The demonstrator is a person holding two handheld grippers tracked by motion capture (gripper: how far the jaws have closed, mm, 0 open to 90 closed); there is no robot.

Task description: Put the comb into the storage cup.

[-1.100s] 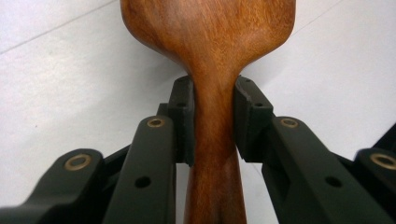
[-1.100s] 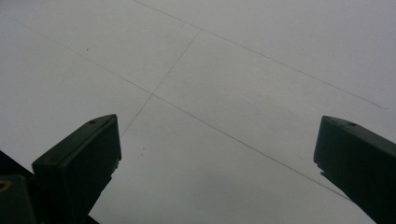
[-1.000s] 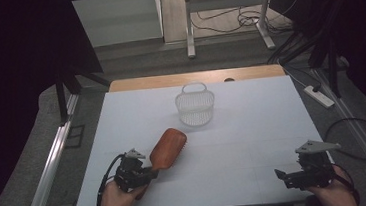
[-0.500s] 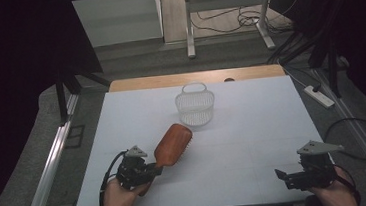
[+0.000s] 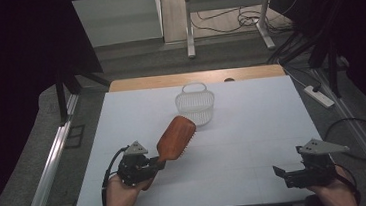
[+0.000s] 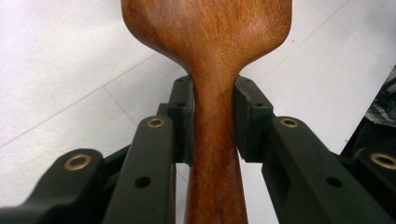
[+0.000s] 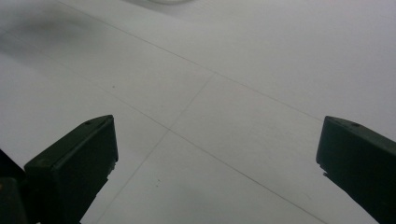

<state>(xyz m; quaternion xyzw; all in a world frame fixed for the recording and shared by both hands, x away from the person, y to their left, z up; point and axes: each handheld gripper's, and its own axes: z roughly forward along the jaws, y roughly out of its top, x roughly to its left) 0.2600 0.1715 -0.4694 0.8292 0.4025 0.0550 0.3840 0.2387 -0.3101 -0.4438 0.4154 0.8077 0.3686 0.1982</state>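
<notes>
Hairbrush has swung basketward, clamped in left hand-held gripper.

The counter has a white top with thin lines across it and a strip of bare wood along its far edge. A small white basket stands on it, far from the near edge, about in the middle.

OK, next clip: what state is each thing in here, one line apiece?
Left gripper: shut on the hairbrush handle.
Hairbrush: held by its handle, head pointing toward the basket.
Right gripper: open, nothing between its jaws.
Basket: upright on the table, handle up, looks empty.
</notes>
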